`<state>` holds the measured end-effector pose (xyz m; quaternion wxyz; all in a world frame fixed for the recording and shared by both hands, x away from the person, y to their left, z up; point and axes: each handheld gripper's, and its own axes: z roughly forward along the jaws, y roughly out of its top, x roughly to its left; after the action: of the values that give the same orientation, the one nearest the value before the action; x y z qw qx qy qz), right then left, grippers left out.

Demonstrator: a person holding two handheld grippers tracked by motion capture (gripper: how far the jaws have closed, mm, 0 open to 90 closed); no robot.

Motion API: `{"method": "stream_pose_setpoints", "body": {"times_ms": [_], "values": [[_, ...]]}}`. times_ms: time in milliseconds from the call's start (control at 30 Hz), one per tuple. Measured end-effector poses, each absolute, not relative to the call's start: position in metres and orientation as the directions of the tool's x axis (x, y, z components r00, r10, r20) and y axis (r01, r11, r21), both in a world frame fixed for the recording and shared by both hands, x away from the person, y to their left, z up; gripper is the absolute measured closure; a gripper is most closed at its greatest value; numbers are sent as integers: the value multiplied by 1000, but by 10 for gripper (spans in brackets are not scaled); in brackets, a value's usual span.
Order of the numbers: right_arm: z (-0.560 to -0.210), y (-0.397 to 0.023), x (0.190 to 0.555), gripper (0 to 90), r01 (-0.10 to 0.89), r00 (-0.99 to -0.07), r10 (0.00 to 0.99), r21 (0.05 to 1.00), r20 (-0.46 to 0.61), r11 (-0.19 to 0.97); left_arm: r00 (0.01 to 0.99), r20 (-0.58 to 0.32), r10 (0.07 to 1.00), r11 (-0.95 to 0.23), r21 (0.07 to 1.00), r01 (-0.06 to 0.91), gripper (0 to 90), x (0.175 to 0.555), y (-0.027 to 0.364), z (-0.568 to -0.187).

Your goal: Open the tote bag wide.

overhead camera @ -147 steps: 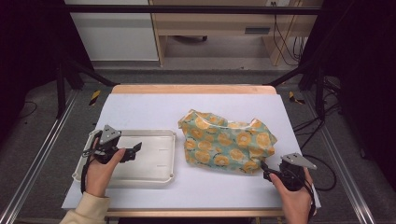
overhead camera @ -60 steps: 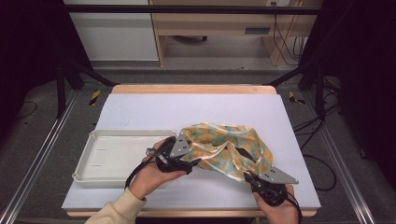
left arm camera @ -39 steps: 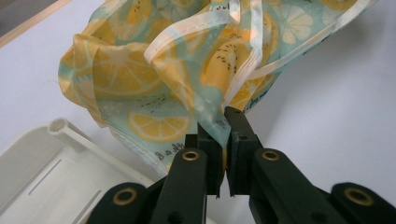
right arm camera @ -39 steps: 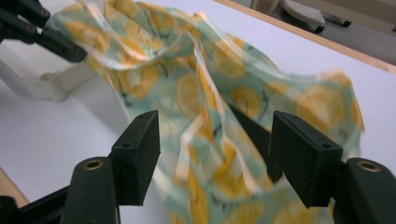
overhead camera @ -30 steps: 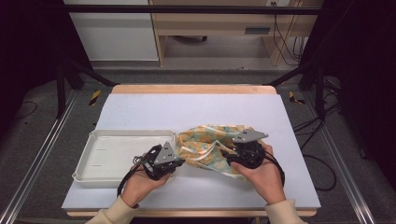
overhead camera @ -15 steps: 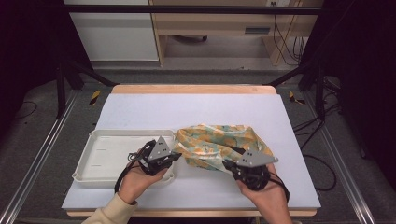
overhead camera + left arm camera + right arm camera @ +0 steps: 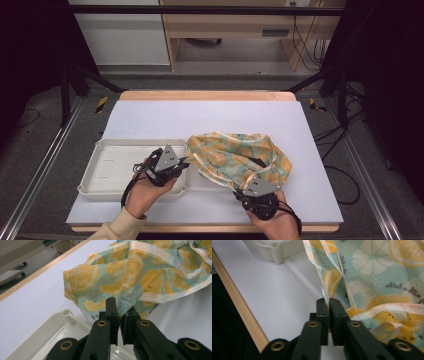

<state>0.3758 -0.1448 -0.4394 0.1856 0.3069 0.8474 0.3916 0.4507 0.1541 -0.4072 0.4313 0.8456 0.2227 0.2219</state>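
Note:
A teal cloth [image 7: 235, 157] printed with lemon slices lies crumpled on the white table, right of a white tray [image 7: 115, 165]. My left gripper [image 7: 186, 161] sits over the tray's right end, shut on the cloth's left edge; in the left gripper view the cloth [image 7: 140, 272] runs between the closed jaws of my left gripper [image 7: 119, 307]. My right gripper [image 7: 245, 186] is near the front edge, at the cloth's near corner. Its jaws have just been opening slightly, but the hem of the cloth [image 7: 374, 277] is still pinched in my right gripper [image 7: 329, 302].
The tray [image 7: 62, 325] holds nothing and its corner [image 7: 277, 250] lies just beyond the right gripper. The table's wooden front edge [image 7: 242, 315] is close by. Bare white surface stretches behind the cloth [image 7: 210, 115]. Cables trail on the floor at right [image 7: 340, 175].
My right hand has moved from on top of the cloth back toward the front edge and lower, drawing the cloth's near corner with it. The left hand has stayed by the tray.

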Motion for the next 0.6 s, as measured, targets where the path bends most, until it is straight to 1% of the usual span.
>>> {"method": "stream_pose_setpoints", "body": {"times_ms": [133, 167, 233, 267, 367, 400, 500, 600], "values": [[-429, -148, 369, 593, 360, -725, 682, 790, -98, 496, 807, 182, 561, -534, 825, 185, 868, 451, 155, -408], [-429, -148, 369, 593, 360, -725, 682, 790, -98, 496, 808, 183, 560, -537, 823, 185, 868, 450, 154, -408], [-423, -152, 366, 547, 354, -716, 691, 800, -103, 485, 814, 184, 551, -546, 817, 185, 868, 450, 153, -410], [-416, -157, 363, 498, 349, -705, 702, 810, -105, 471, 817, 189, 544, -554, 812, 181, 868, 449, 152, -411], [-410, -162, 362, 475, 343, -694, 712, 820, -107, 458, 821, 192, 538, -562, 808, 179, 868, 448, 150, -412], [-404, -167, 363, 448, 341, -681, 723, 823, -117, 455, 825, 199, 530, -570, 804, 172, 869, 447, 149, -412], [-398, -173, 366, 431, 339, -663, 737, 828, -127, 447, 827, 201, 524, -575, 800, 170, 870, 446, 149, -412], [-389, -188, 376, 403, 363, -603, 787, 833, -132, 418, 833, 212, 511, -593, 789, 163, 870, 444, 148, -413]]}}
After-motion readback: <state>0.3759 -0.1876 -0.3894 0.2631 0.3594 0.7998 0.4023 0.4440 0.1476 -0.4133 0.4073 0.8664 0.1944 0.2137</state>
